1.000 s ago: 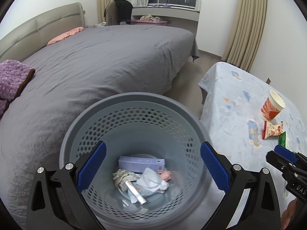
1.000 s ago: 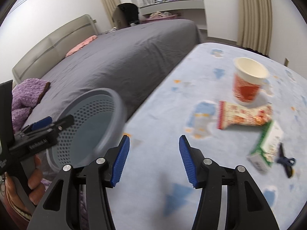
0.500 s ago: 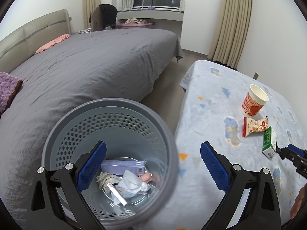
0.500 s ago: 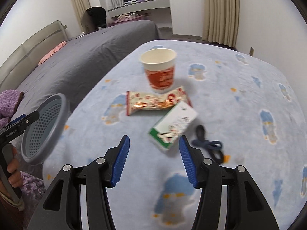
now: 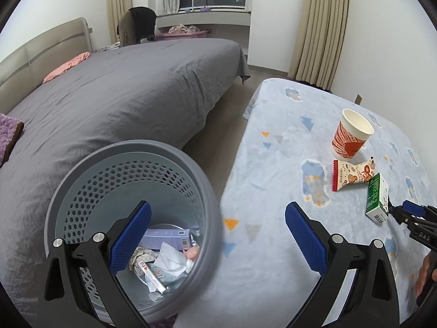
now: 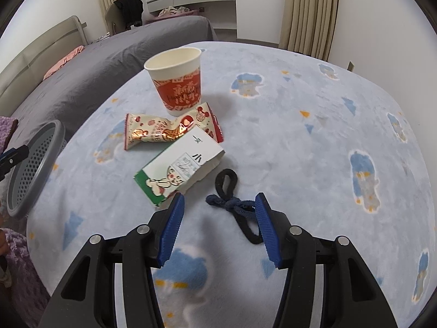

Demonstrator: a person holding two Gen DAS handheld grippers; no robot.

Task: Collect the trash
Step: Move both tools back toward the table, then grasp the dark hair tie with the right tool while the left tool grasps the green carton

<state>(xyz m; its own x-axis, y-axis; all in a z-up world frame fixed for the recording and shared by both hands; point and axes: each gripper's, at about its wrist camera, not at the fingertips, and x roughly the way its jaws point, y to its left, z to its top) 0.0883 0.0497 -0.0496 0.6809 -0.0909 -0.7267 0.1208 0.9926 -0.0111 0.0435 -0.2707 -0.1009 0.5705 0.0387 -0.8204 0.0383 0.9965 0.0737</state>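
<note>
Right tongs (image 6: 218, 224) have swung from bin (image 5: 202, 191) to tabletop (image 6: 300, 142), spread over hair tie (image 6: 232, 205) beside carton (image 6: 180, 169). Left tongs (image 5: 215, 235) spread, empty. Next pickup likely.

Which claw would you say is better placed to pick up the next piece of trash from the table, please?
Right. The right claw hangs open just short of the green carton and the dark cord. The left claw is open over the bin's rim, away from the litter.
</note>
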